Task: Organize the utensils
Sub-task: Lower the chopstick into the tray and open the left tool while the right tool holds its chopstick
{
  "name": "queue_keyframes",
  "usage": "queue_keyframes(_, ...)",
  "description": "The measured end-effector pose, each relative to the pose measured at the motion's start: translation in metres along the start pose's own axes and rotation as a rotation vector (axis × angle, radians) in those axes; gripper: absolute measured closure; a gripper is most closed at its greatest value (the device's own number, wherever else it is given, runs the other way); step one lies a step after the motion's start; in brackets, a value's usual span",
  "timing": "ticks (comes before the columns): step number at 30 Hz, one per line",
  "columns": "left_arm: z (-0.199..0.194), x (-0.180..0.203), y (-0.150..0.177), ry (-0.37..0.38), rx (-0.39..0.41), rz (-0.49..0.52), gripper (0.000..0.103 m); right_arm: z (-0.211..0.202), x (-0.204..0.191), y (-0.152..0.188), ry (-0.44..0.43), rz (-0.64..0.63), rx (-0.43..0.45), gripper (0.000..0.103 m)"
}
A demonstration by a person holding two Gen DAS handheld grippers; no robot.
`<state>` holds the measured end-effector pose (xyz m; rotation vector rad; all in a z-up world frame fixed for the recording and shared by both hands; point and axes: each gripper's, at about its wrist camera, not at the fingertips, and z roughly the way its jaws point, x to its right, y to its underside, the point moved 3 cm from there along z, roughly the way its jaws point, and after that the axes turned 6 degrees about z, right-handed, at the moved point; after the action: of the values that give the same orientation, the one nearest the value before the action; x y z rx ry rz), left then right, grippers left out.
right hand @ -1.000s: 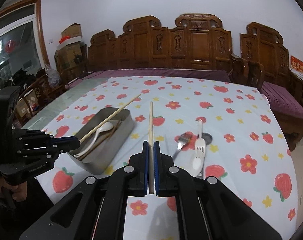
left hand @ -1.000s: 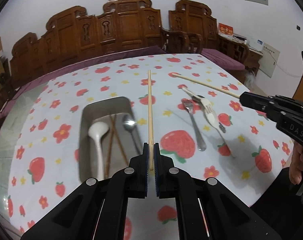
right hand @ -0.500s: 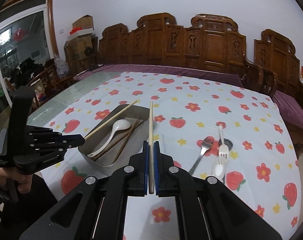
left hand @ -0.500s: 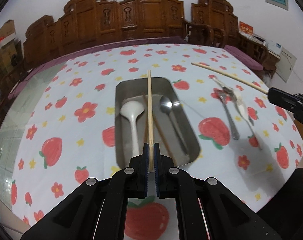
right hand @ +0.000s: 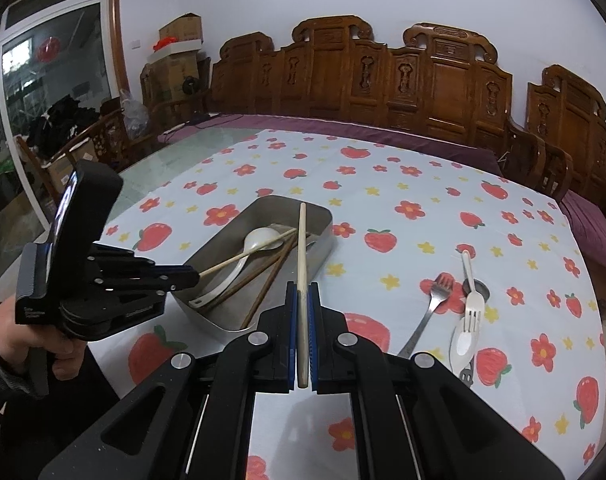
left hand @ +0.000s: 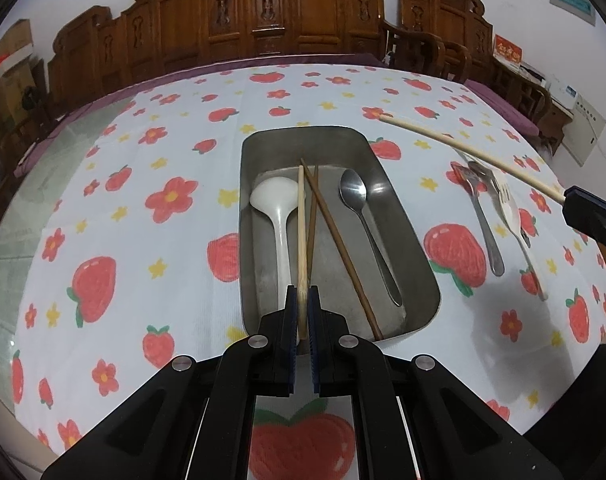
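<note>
Chopstick placement, in progress. Left gripper [left hand: 302,312] is clamped on one pale chopstick [left hand: 301,232], whose shaft lies lengthwise above the metal tray [left hand: 413,240], tip over the white spoon's bowl. Right gripper [right hand: 302,334] is clamped on a second pale chopstick [right hand: 302,256], its tip reaching over the tray's near right rim.

Handling advice: the left stick looks ready to be lowered parallel to the tray's long walls and let go only once most of its length is inside, so it cannot tip over the near rim. The right stick would do best to follow alongside, once the left gripper is clear.

Tray contents:
- white spoon [left hand: 277,220], left side, bowl toward the far wall.
- two dark brown chopsticks [left hand: 335,240], middle, crossing near their far ends.
- metal spoon [left hand: 367,224], right side.

Outside the tray, on the strawberry-print worktop [left hand: 143,240] to its right: a metal fork [left hand: 481,216], a white plastic fork [left hand: 515,224] and further cutlery beneath, overlapping; the exact count is unclear.
</note>
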<state>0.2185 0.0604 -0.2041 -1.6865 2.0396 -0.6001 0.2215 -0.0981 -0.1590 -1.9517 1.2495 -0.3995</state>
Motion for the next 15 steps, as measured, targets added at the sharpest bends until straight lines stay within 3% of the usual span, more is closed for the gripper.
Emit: queue_keyframes(15,0.003,-0.002,-0.008,0.016,0.010,-0.015,0.099,0.012,-0.020,-0.007,-0.013,-0.024,-0.019,0.097)
